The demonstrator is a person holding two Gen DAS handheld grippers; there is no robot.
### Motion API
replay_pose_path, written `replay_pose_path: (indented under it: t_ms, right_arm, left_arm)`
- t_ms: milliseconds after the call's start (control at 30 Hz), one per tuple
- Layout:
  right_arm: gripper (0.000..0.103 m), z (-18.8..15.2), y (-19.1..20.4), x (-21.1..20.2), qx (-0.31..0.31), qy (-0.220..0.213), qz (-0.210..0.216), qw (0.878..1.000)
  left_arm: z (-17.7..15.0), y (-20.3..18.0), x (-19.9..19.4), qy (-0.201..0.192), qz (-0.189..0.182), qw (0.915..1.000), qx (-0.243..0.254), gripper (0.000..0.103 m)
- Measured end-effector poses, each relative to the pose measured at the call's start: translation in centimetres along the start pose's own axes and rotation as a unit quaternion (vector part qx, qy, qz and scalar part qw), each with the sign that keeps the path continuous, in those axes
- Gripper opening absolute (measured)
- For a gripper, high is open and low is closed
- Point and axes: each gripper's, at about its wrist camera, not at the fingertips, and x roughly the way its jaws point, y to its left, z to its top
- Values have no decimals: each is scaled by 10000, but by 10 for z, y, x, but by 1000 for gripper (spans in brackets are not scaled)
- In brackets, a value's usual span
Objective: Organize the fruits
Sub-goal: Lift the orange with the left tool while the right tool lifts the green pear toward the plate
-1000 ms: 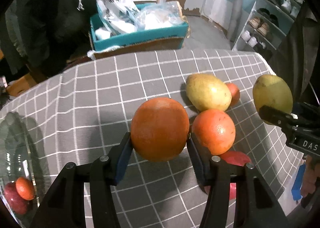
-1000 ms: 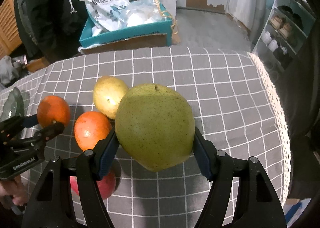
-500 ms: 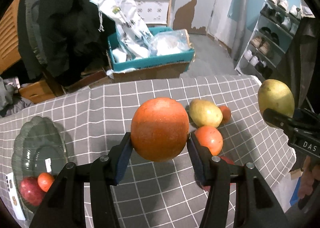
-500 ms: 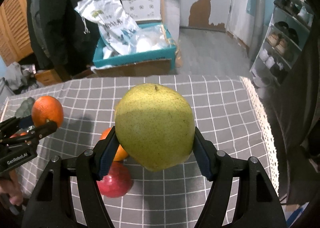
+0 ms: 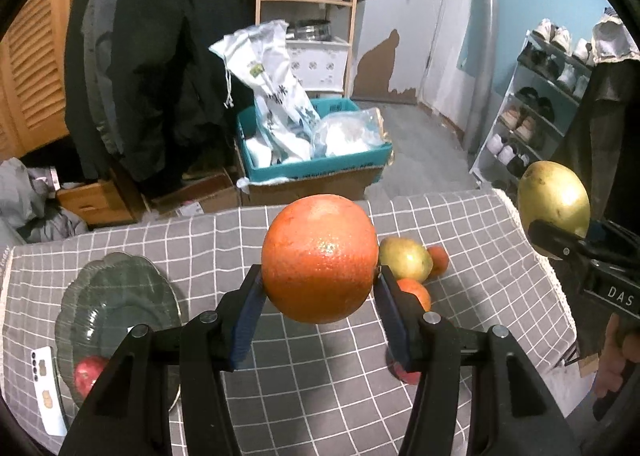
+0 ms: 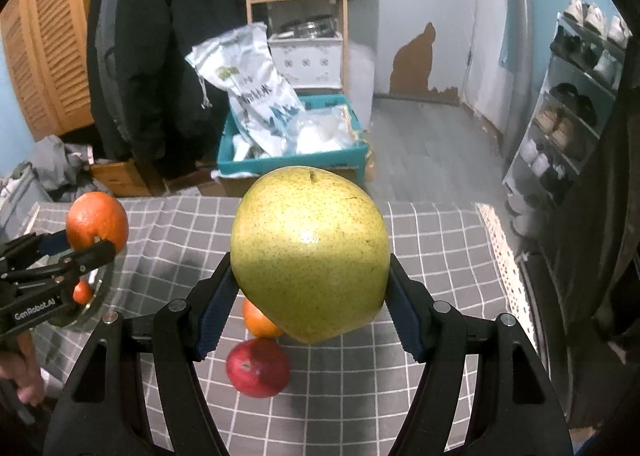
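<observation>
Cluttered storage room forms the backdrop, with dark coats hanging at the left, a shoe rack [image 5: 552, 112] at the right and a teal box [image 5: 316, 166] of plastic bags on the floor beyond a table under a grey checked tablecloth [image 5: 304, 388]. On that cloth a green glass plate [image 5: 120, 296] sits at the left, holding a red apple [image 5: 89, 374] near its front rim. Both fruits in hand hang in the air well above the cloth. The right gripper [image 6: 310, 306] is clamped at about half its spread on a big green pear [image 6: 310, 252], the blue pads pressing its lower flanks while most of its bulk sits above and ahead of them; a fruit this heavy and smooth could, I judge, roll forward out of the pads if the wrist tips down. The left gripper [image 5: 318, 298] is closed as tight as it goes on a large orange [image 5: 320, 258], gripped only across its lower half, so a jolt might pop it upward and out. Either drop would land among the loose fruit: a smaller pear [image 5: 404, 259], a second orange [image 5: 416, 292], a small tangerine [image 5: 439, 259] and another red apple [image 6: 258, 367] lying close together, which could scatter and roll toward the table's right edge. Setting the orange down hard could also knock the apple on the plate or chip the glass.
</observation>
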Motion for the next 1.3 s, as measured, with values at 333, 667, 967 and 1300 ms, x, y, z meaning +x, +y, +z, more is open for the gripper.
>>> replay_pose_path:
  t_ms: [333,667,967,1300]
  right_arm:
    - [70,12,22,-21,-178,-232,121,9995]
    - [70,24,56,-19,-410,-279,328,9982]
    - [70,35,99,-5,-603,-199,608,9961]
    - [70,46,153,18,-817,-70,1018,9914]
  left_arm:
    - [7,13,-32,-300,25,9995,-59,56]
    - [6,38,-47,-444,202,9986,-218,56]
    - [1,74,-54,-492,454,9966,-471,56]
    - [-12,130,-56,-415,770,9920,-910,56]
